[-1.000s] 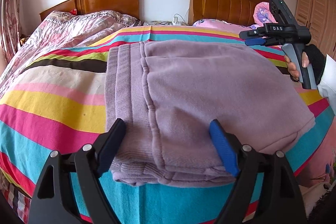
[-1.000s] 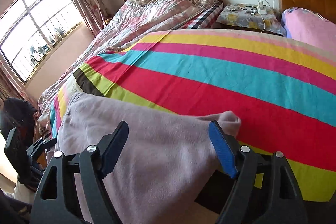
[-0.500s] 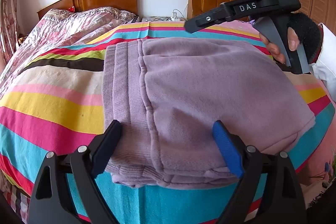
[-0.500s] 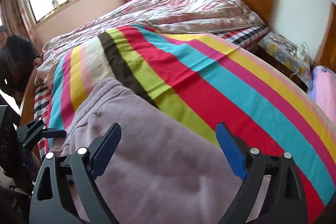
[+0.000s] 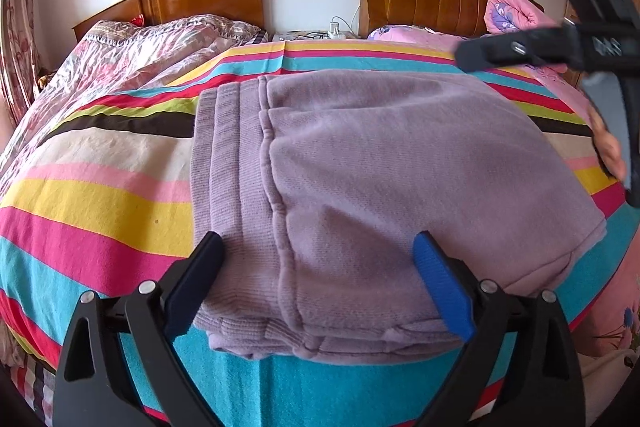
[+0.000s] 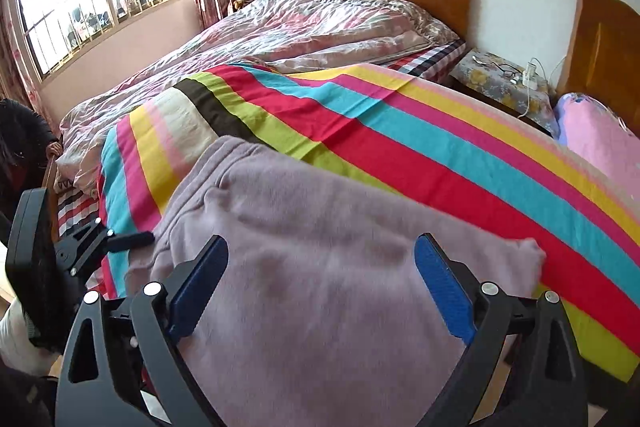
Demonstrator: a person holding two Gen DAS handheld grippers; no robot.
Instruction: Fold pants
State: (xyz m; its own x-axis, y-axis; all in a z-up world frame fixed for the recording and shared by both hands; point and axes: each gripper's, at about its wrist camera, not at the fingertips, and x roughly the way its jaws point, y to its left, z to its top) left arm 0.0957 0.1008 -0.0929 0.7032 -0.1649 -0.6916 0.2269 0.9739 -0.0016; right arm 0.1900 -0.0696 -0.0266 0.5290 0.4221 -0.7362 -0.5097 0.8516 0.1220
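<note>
We see the purple pants (image 5: 380,187) folded into a thick pile, lying flat on the striped sheet (image 5: 100,195) near the front edge of the bed. Our left tool (image 5: 320,283) has its two fingers wide apart, one at each side of the near end of the pile, and they grip nothing. Our right tool (image 6: 320,279) is wide apart too, up over the far end of the pants with only cloth showing between its fingers, and in the left view we see it raised at the right.
</note>
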